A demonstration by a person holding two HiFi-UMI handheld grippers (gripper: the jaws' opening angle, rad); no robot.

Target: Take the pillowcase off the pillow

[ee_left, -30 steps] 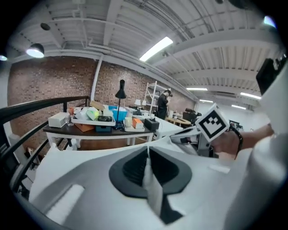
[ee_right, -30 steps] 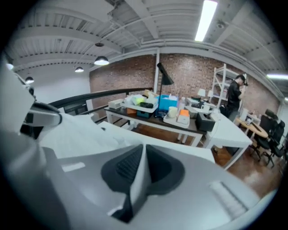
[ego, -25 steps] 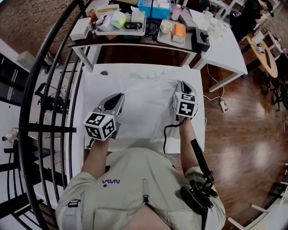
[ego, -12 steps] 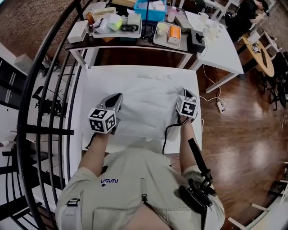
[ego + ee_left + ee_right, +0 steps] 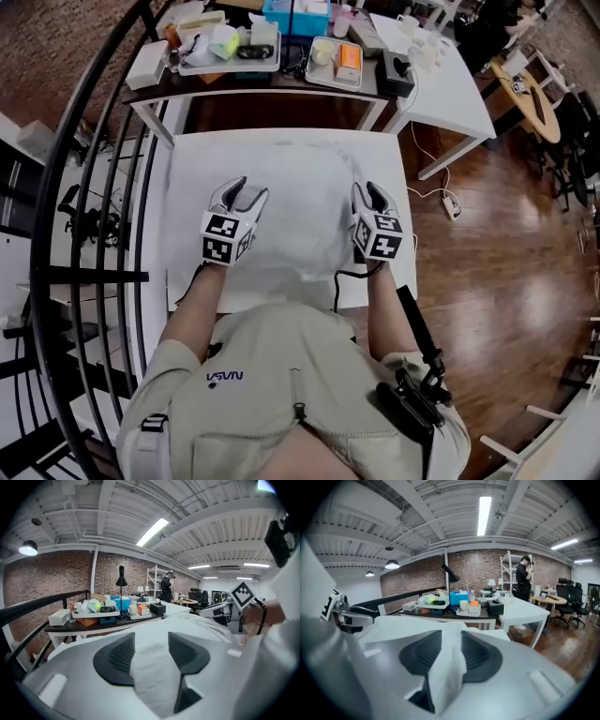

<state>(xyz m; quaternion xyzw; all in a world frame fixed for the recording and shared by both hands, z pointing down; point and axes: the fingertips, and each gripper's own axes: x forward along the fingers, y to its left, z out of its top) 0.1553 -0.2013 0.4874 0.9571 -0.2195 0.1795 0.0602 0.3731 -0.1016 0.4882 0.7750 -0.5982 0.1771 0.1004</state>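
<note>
On the bench (image 5: 187,187), left claw (image 5: 246,191) and right claw (image 5: 368,193) have just been spreading, pillowcase (image 5: 300,202) folds slack between their jaws; likely to re-grip deeper.

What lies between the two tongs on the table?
The white pillow fills the stretch between left tongs and right tongs, in the head view. Both have just been opening, the pillowcase between their jaws.

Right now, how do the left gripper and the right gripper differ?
The left gripper sits at the pillowcase's left side, the right gripper at its right side. A broad fold lies between the left gripper's jaws, a thin upright fold between the right gripper's. Both pairs of jaws have just been opening.
</note>
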